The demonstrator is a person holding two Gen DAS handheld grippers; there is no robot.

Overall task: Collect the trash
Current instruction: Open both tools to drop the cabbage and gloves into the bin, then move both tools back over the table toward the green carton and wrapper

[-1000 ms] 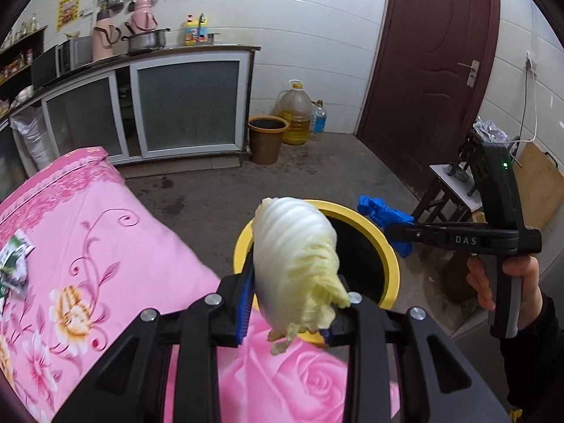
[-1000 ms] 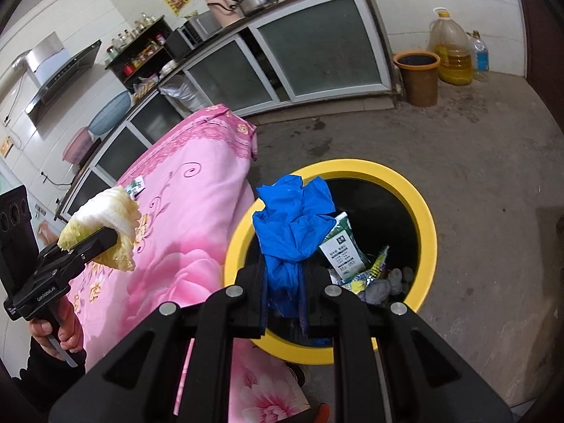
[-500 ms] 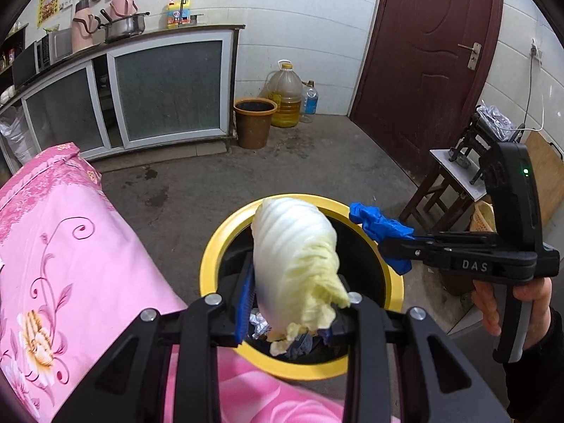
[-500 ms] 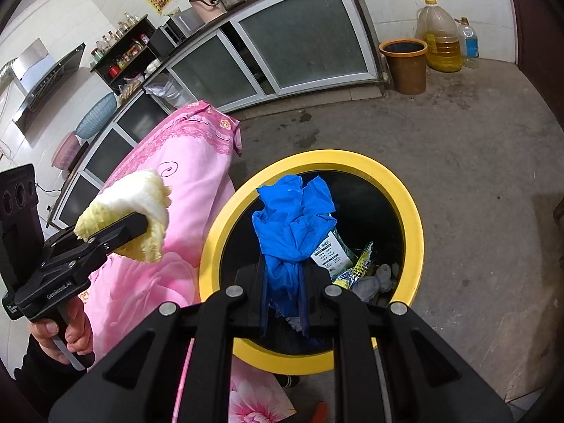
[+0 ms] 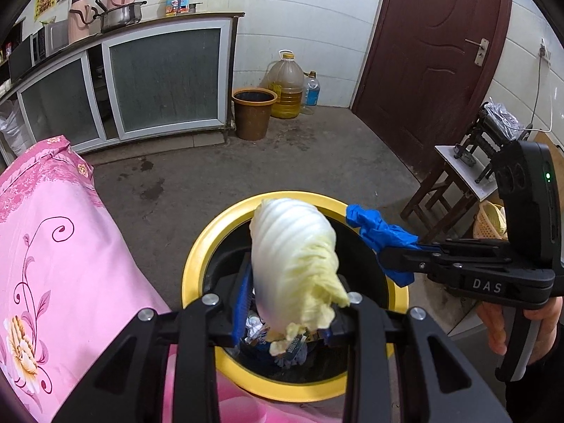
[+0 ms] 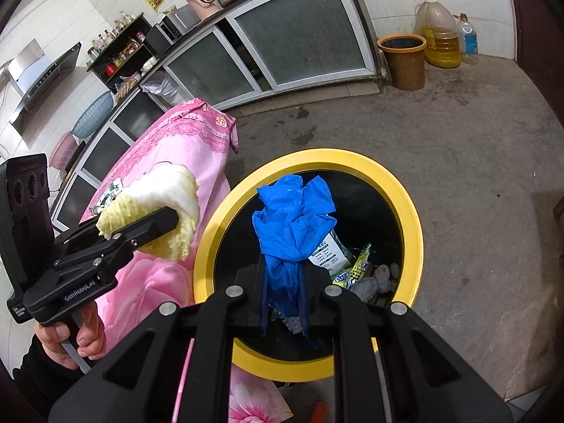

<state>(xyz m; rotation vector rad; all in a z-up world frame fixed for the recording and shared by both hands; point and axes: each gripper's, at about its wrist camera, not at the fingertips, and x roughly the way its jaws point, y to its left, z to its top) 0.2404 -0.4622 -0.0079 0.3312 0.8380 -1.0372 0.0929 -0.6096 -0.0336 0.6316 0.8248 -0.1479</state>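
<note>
My left gripper (image 5: pixel 285 313) is shut on a pale cabbage piece (image 5: pixel 294 261) and holds it over the yellow-rimmed black trash bin (image 5: pixel 197 257). In the right wrist view the cabbage piece (image 6: pixel 155 204) sits just left of the bin's rim (image 6: pixel 405 194). My right gripper (image 6: pixel 283 303) is shut on a crumpled blue glove (image 6: pixel 292 218) above the bin's opening. The glove (image 5: pixel 379 232) also shows in the left wrist view, over the right side of the rim. Wrappers and other trash (image 6: pixel 349 264) lie inside the bin.
A table with a pink floral cloth (image 5: pixel 53 264) stands left of the bin, with a wrapper (image 6: pixel 109 194) on it. A brown bucket (image 5: pixel 253 112) and oil jug (image 5: pixel 287 84) stand by the cabinets. A wooden stool (image 5: pixel 454 179) is at the right.
My left gripper has carried the cabbage piece from over the pink cloth to over the bin. My right gripper has stayed over the bin with the glove.
</note>
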